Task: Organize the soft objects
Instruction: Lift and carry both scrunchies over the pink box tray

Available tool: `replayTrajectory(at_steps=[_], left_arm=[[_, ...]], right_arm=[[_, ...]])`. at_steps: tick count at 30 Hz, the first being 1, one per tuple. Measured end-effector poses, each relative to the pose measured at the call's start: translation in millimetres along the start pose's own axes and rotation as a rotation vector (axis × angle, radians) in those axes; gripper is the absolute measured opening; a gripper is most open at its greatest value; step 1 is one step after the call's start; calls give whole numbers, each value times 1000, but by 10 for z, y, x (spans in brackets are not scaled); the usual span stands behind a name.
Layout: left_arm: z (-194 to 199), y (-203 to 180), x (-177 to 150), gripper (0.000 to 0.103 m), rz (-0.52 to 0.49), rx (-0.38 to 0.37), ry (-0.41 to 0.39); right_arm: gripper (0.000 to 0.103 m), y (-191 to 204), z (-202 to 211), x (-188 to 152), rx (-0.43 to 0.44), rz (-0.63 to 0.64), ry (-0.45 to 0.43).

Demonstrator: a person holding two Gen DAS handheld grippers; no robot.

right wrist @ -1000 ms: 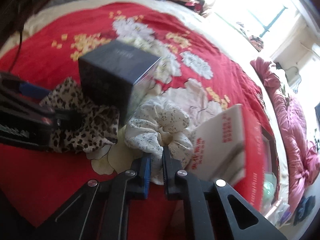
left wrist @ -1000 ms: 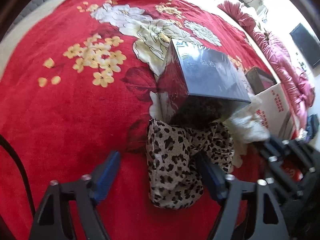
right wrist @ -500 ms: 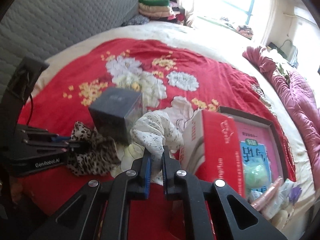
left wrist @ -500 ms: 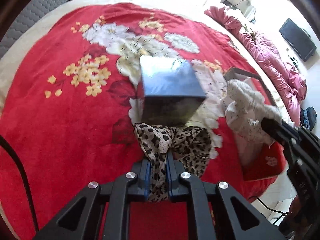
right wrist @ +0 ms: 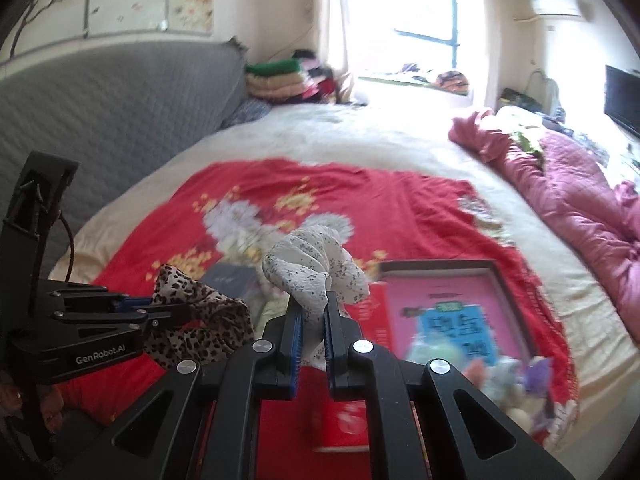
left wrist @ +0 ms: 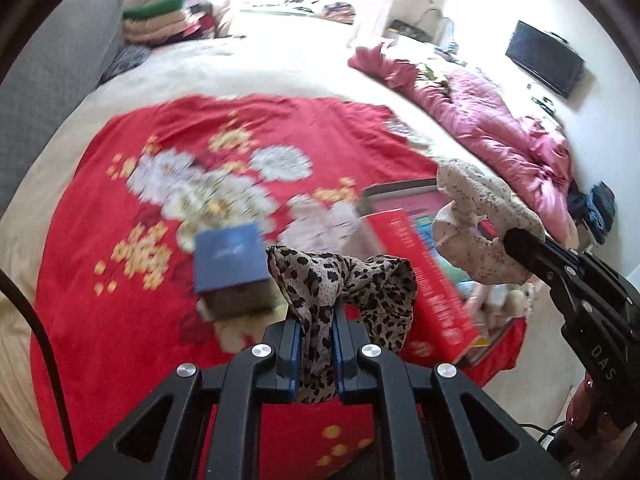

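My left gripper [left wrist: 315, 322] is shut on a leopard-print scrunchie [left wrist: 344, 280] and holds it up above the red floral blanket [left wrist: 140, 300]. My right gripper [right wrist: 310, 312] is shut on a white floral scrunchie [right wrist: 316, 268], also lifted. In the left wrist view the white scrunchie [left wrist: 480, 228] hangs at the right, over the open red box [left wrist: 424, 276]. In the right wrist view the leopard scrunchie [right wrist: 196, 320] and left gripper [right wrist: 172, 312] are at the left.
A dark blue box [left wrist: 230, 264] stands on the blanket left of the red box [right wrist: 452, 308], which holds a pink and blue card and several small soft things [right wrist: 516, 376]. A pink quilt [right wrist: 572, 200] lies at the right; a grey headboard [right wrist: 100, 140] at the left.
Both grippers have risen with their scrunchies, away from the blanket. The dark blue box now lies lower and farther off. The view has tilted up toward the room.
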State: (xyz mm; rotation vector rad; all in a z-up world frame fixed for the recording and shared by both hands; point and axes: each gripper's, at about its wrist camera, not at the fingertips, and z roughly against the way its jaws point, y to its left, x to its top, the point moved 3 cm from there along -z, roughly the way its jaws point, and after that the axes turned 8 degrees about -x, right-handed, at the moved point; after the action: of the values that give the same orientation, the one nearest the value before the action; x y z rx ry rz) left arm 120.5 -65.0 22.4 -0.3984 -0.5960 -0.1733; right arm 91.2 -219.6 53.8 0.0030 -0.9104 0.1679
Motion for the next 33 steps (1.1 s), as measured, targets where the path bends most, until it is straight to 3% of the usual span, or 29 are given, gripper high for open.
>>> replayTrajectory(at_steps=[11, 17, 27, 33], left_arm=[[-248, -1091, 259, 13, -166, -63, 12], [-468, -1533, 339, 13, -236, -64, 33], [-875, -1874, 341, 13, -297, -48, 83], [-1110, -1856, 304, 13, -270, -41, 109]], right_arm=[[9, -1186, 500, -175, -154, -182, -41], [9, -1584, 606, -344, -195, -246, -32], [9, -1864, 548, -496, -255, -277, -14], [9, -1869, 328, -592, -258, -256, 31]])
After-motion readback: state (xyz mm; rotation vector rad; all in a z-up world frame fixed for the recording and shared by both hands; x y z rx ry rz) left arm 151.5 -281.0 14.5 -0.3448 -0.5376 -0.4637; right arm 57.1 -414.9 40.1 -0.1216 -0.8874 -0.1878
